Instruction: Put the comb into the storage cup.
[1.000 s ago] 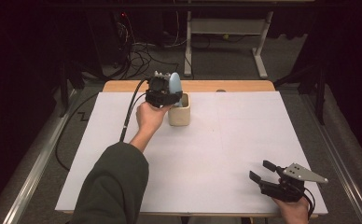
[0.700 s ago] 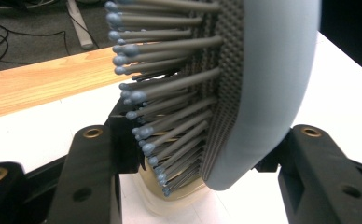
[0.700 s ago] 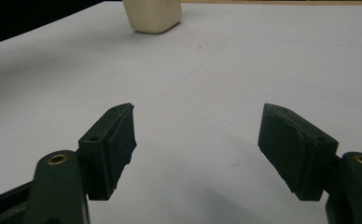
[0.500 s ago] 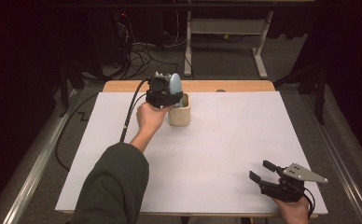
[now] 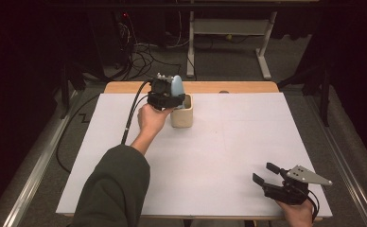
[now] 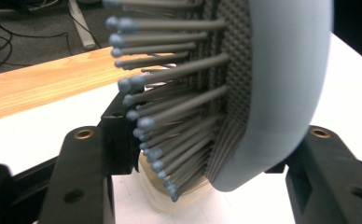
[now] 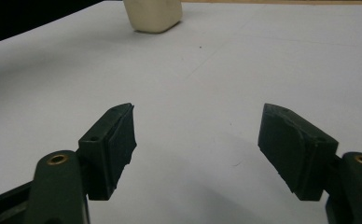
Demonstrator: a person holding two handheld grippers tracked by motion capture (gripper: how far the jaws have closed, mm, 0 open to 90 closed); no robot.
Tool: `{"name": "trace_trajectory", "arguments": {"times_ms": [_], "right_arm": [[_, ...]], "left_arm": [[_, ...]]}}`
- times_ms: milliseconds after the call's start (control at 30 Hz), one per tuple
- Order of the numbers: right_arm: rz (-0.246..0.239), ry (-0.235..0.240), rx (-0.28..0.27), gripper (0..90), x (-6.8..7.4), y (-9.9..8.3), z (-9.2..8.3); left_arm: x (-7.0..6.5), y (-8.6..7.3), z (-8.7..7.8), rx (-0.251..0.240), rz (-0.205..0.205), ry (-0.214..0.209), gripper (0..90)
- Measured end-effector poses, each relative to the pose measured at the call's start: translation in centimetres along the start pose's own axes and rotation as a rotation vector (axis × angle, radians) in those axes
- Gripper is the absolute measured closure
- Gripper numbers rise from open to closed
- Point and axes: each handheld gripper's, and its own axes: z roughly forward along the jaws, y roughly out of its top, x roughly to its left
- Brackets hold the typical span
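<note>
A light blue hairbrush (image 5: 177, 85) with grey bristles (image 6: 179, 93) stands head-up, its lower end down in a cream cup (image 5: 182, 118) at the back of the table. My left gripper (image 5: 173, 100) sits around the brush head from the left. Its jaws have just been opening, and the brush (image 6: 281, 84) is still between them, bristle tips close to the left pad. The cup rim (image 6: 170, 201) shows just beneath. My right gripper (image 5: 264, 172) rests open at the near right corner, with nothing between its jaws (image 7: 195, 140); the cup (image 7: 153, 16) is far ahead of it.
White sheeting covers the table (image 5: 219, 156), with a wooden strip (image 5: 210, 87) along its far edge. Cables and a metal stand (image 5: 229, 28) lie on the dark floor beyond. The left gripper's cable (image 5: 132, 113) trails off to the left.
</note>
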Motion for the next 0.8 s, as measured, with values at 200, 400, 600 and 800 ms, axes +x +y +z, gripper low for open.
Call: {"name": "trace_trajectory", "arguments": {"times_ms": [200, 400, 600, 800], "right_arm": [[-0.001, 0.000, 0.002, 27.9, 0.00, 0.00, 0.02], [-0.001, 0.001, 0.002, 27.9, -0.02, 0.01, 0.03], [-0.001, 0.002, 0.004, 28.0, -0.01, 0.01, 0.04], [-0.001, 0.002, 0.005, 28.0, -0.01, 0.02, 0.03]], "left_arm": [[-0.11, -0.09, -0.08, 0.009, 0.030, 0.024, 42.1], [0.16, -0.19, -0.08, 0.040, 0.053, 0.055, 39.1], [0.46, -0.31, -0.20, 0.045, 0.045, 0.057, 38.9], [0.70, -0.53, -0.25, 0.053, 0.037, 0.050, 38.0]]}}
